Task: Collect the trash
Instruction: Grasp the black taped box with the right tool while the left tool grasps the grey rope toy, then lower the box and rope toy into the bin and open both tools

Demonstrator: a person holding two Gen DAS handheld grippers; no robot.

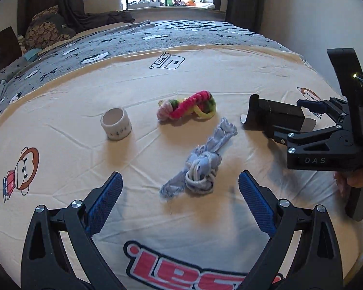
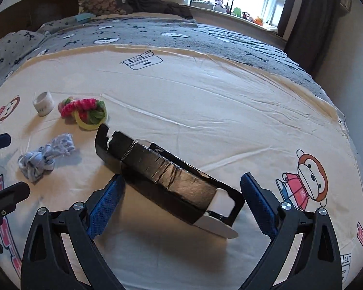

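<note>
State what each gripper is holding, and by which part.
Nothing. The left gripper is open before the knotted rope toy; the right gripper is open around the black box.

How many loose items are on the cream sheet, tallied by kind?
Knotted rope pieces: 2, the pale blue-grey rope knot and the pink, green and yellow braided rope
White tape roll: 1
Black box: 1
Total: 4
</note>
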